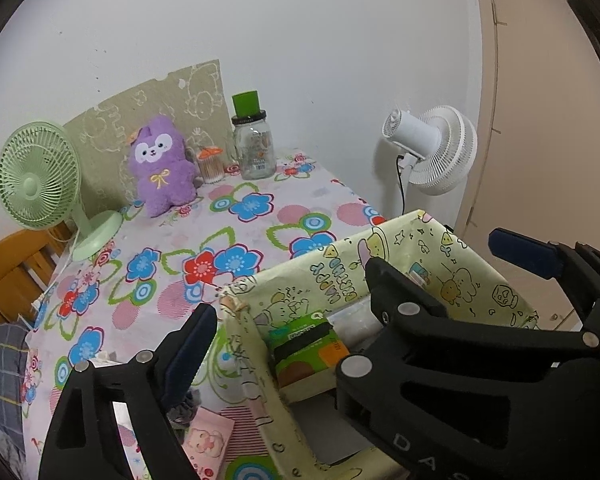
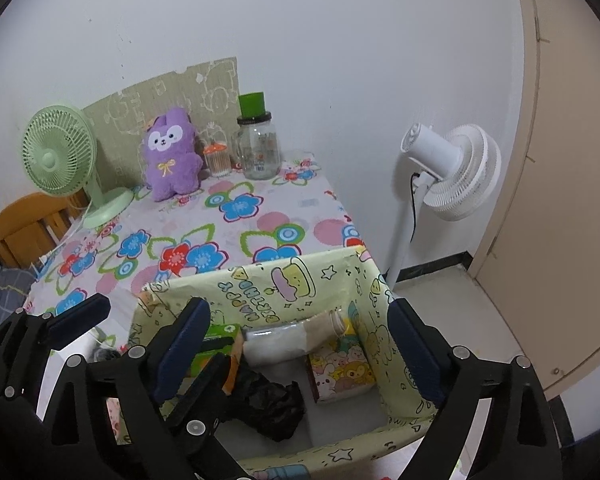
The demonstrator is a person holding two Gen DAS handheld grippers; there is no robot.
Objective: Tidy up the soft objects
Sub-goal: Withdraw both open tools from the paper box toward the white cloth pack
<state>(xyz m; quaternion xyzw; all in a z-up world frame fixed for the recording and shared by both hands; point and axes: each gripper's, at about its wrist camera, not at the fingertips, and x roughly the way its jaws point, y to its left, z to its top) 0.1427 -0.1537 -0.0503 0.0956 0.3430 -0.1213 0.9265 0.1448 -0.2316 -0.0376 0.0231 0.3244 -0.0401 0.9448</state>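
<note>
Over the paper-lined storage box (image 2: 260, 284) at the table's near edge, the left gripper (image 2: 140, 360) and right gripper (image 2: 296, 344) both hang with jaws spread, holding nothing. The purple plush bunny (image 1: 160, 168) sits well apart at the far wall beside a glass jar (image 1: 255, 148), which a careless reach could topple. The box lining reads "HAPPY BIRTHDAY" upside down; other labels are illegible.

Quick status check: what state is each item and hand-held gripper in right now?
Left hand-held gripper: open, empty, over box.
Right hand-held gripper: open, empty, over box.
Storage box: open-topped, holding items.
Purple plush: upright by wall.
Glass jar: upright, capped.
</note>
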